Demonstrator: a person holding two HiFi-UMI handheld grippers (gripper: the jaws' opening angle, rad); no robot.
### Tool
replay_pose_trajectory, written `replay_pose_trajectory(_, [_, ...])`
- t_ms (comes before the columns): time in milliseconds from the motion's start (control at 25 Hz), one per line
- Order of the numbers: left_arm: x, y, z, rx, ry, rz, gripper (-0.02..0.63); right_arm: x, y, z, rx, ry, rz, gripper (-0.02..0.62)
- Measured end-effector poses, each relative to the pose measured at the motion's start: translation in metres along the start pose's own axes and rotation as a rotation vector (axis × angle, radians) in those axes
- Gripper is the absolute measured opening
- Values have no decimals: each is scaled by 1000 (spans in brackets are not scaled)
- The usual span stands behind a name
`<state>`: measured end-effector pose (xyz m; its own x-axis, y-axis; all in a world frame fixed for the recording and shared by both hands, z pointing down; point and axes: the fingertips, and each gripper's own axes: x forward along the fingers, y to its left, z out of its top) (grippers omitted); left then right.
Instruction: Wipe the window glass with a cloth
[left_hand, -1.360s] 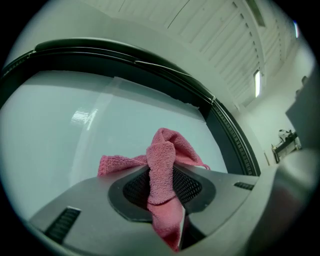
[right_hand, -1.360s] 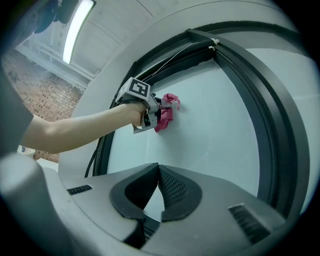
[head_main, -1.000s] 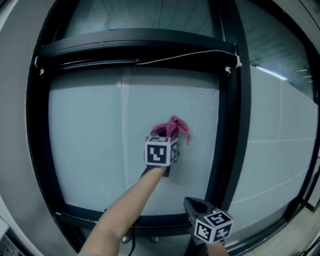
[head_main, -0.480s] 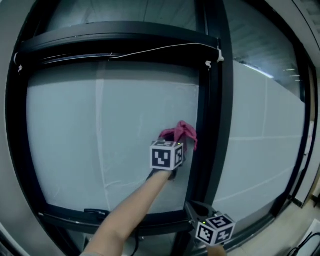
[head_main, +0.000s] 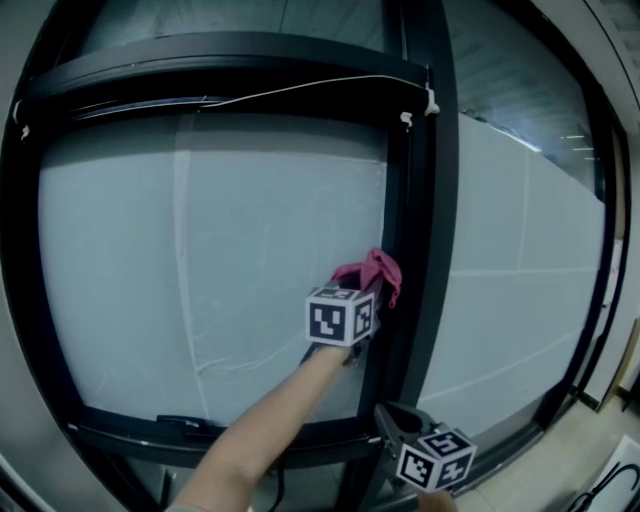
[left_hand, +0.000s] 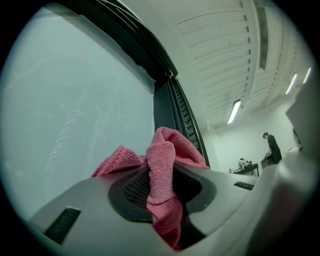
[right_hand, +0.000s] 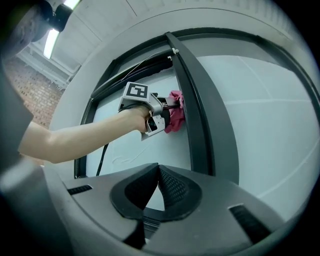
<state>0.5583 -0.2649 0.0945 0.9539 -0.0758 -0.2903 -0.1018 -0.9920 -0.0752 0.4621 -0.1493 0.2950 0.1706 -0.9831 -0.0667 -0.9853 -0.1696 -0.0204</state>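
**R:** Status on the wipe?

**J:** Cloth (head_main: 376, 272) has moved right. A second ago it was mid-pane. Now it's at the right edge of the window glass (head_main: 200, 260), bunched against the dark upright frame (head_main: 415, 230). Head has panned the same way.

**R:** Grip?

**J:** Left gripper (left_hand: 162, 182) is clamped on the pink cloth, with a fold pinched between the pads and the rest flaring out past the tips onto the glass. Right gripper (right_hand: 157, 181) has its jaws together on nothing. It hangs low, below the pane's bottom rail, doing no work.

**R:** So where are we?

**J:** My read is one horizontal pass just ran out of glass, so the stroke has to reverse or drop a row. A faint curved streak (head_main: 235, 364) low on the pane looks unwiped, as does everything left of centre. I'd call it partway, no more.

**R:** Risk?

**J:** Cloth could snag on the frame edge. Also there's a thin white cord (head_main: 300, 90) along the top rail, so keep clear on upper passes.

**R:** Any text, brands?

**J:** None readable. There are only black-and-white square markers on the gripper cubes (head_main: 340, 318). No label on cloth or frame.
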Motion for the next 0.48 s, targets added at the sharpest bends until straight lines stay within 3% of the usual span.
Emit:
replay_pose_trajectory(160, [-1,-10,-23,-43,25,-59,103,-1,3,-5,2,12,2,-11])
replay_pose_trajectory(320, [-7,4,-41,22,77,7,103,-4,4,-5,2,6,-11,-11])
replay_pose_trajectory(480, [-19,14,-43,95,77,76,103,0,13,-2,-8,4,-6,-11])
